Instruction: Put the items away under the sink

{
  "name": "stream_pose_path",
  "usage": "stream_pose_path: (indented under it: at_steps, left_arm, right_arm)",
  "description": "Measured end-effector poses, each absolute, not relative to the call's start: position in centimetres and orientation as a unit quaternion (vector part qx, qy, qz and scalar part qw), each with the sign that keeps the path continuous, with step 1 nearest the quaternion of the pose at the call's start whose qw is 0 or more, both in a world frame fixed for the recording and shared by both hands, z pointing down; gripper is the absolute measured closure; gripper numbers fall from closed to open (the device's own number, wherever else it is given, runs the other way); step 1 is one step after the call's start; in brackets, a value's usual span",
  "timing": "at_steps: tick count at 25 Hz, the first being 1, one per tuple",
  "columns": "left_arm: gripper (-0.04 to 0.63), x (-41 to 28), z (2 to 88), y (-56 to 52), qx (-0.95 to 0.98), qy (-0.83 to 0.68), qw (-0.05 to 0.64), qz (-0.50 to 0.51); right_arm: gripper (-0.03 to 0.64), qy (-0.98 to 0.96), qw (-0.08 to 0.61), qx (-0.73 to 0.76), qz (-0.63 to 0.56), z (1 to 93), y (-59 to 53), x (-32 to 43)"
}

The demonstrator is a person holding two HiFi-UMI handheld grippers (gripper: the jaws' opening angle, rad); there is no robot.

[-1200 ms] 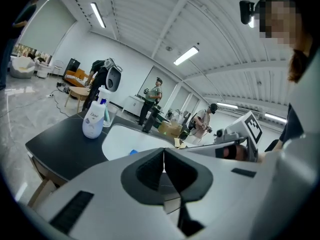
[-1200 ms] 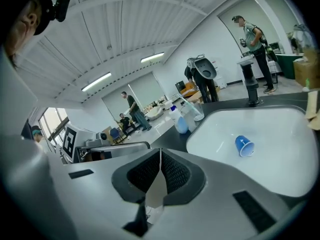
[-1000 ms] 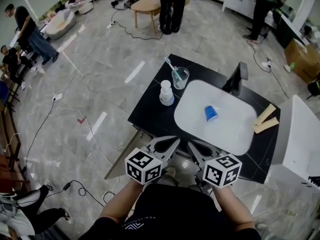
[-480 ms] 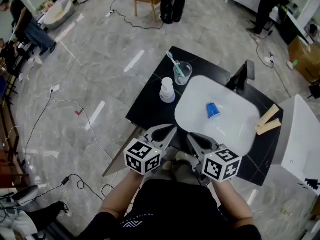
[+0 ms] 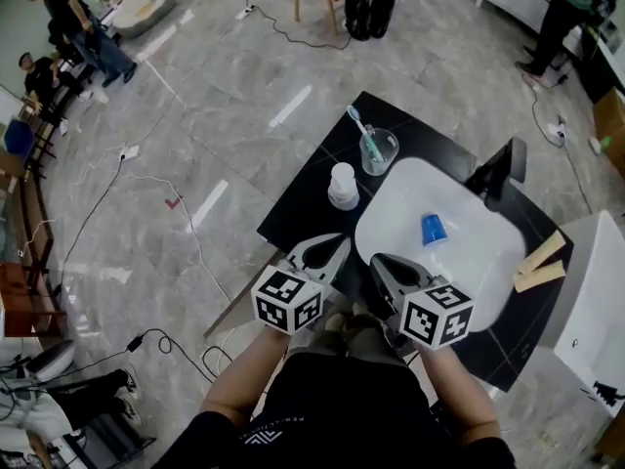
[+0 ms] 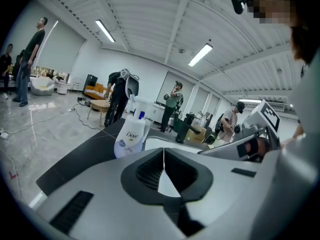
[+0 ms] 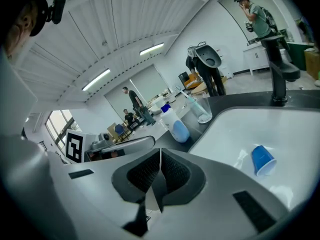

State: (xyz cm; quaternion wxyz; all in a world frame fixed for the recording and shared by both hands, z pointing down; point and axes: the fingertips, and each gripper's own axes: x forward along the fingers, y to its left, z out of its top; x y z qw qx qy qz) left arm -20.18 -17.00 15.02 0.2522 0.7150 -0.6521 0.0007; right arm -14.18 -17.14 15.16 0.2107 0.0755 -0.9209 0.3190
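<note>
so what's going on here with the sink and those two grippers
A person stands at the near edge of a black counter with a white sink, a gripper in each hand. The left gripper and the right gripper both have their jaws closed with nothing between them. Nothing is picked up yet: a blue cup lies in the sink, and a white bottle and a glass holding a toothbrush stand on the counter beside it.
</note>
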Motion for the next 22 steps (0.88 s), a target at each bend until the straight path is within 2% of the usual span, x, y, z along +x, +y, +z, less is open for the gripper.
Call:
stream_pose_path:
  at_steps: [13,15,18,22]
  left_arm:
    - [0.576,-23.2,17.2,-19.4,0.682,-0.684,0.258,0.019]
    - [0.492,-23.8,17.6,-19.6,0.674,-0.692,0.258,0.027]
    - [0.452,-24.6,18.1,-20.0,0.664,-0.703,0.253,0.04]
    - [0.349,-25.6,17.8,-21.4,0.653,-0.721,0.228,0.039]
  right_arm:
    - [0.58,-0.926,0.231,0.045,0.294,17.2,-20.6,-17.2]
    - [0.581,-0.926,0.232,0.046,0.294,17.5,-21.3,-17.6]
    - [0.58,-0.928,0.234,0.046,0.286,17.8,-22.3,-18.2]
    - [0.581,-0.927,0.234,0.045,0.291,18.3,-23.3,-18.5]
